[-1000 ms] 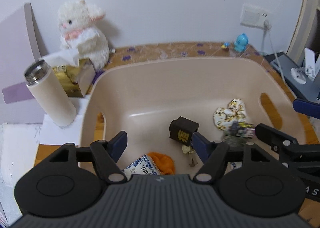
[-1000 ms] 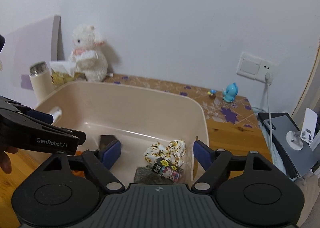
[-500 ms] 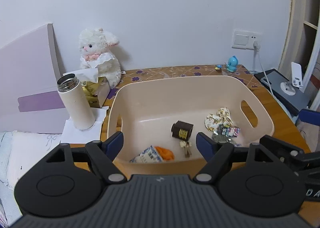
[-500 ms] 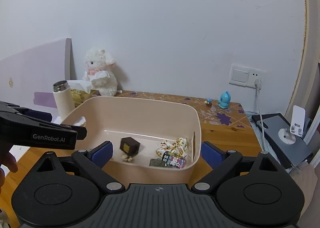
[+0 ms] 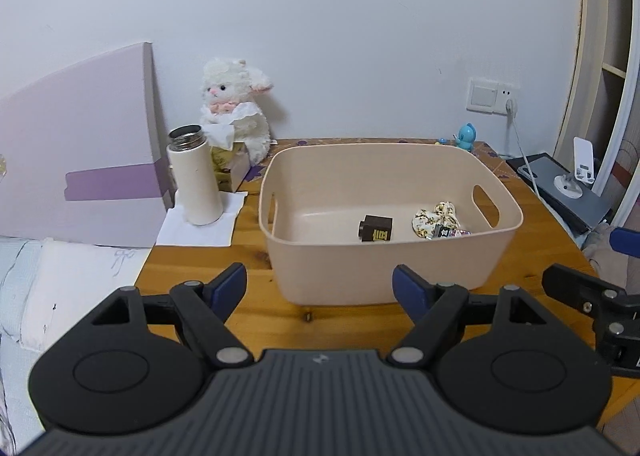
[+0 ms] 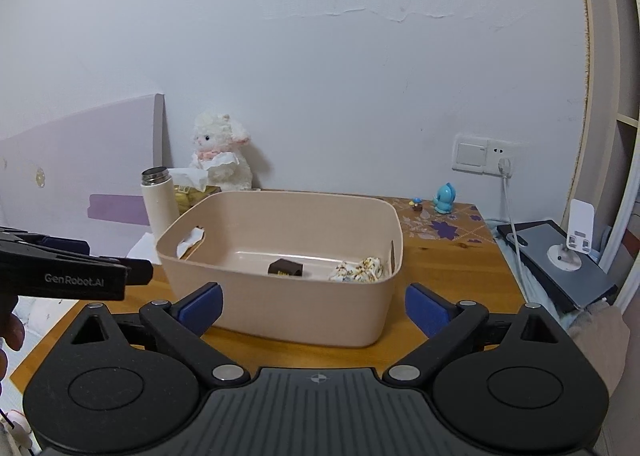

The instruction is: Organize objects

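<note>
Left wrist view: left tool (image 5: pixel 320 288) nearest, blue pads spread wide, nothing between them, hovering over the front edge of the wooden tabletop (image 5: pixel 256 308). Right tool (image 6: pixel 314 306) likewise released and empty, held short of the bin. Just beyond both, the beige bin (image 5: pixel 384 268) sits on the tabletop, long axis running left to right across the view, handle cut-outs in its two short ends. Inside, on the floor: a dark brown block (image 5: pixel 375 229) near the middle, a floral cloth bundle (image 5: pixel 436 216) toward the right end, a small printed packet (image 5: pixel 450 233) touching the bundle. Whatever lies against the near wall is hidden. Judgement: the loose small items look gathered, so the task seems mostly done. Farther back, outside the bin, a white flask (image 5: pixel 195 176) stands upright on a napkin, a tissue box (image 5: pixel 230 172) and plush lamb (image 5: pixel 234 108) behind it, a blue figurine (image 5: pixel 466 136) at the far right; whether these are meant to go in, cannot tell.
</note>
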Demonstrator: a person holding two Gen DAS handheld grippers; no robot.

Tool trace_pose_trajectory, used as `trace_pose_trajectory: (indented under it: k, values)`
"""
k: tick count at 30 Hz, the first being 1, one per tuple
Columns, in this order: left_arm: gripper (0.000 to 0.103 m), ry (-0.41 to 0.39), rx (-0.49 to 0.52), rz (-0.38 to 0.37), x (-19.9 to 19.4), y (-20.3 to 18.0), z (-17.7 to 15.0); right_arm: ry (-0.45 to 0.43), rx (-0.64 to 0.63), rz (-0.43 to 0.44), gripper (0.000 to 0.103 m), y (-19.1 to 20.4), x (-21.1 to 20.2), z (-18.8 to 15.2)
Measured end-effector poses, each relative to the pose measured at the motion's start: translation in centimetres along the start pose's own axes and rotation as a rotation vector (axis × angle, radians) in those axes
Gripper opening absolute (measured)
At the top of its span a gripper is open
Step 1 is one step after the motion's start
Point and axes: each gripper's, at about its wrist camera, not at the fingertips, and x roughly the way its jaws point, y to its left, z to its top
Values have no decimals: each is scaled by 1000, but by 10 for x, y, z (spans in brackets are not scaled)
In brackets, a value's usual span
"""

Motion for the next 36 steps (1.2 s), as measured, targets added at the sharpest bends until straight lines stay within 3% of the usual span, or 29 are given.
trace_pose_trajectory:
  k: [16, 25, 36]
  values:
    - [81, -76, 44, 27, -77, -7, -48, -45, 6, 1, 101, 14, -72, -27]
    - [81, -54, 48, 1, -104, -8, -77, -11, -10, 14, 103, 22, -93, -50]
    - [81, -63, 62, -11, -128, -9, -90, 6, -7, 25, 103, 26, -114, -64]
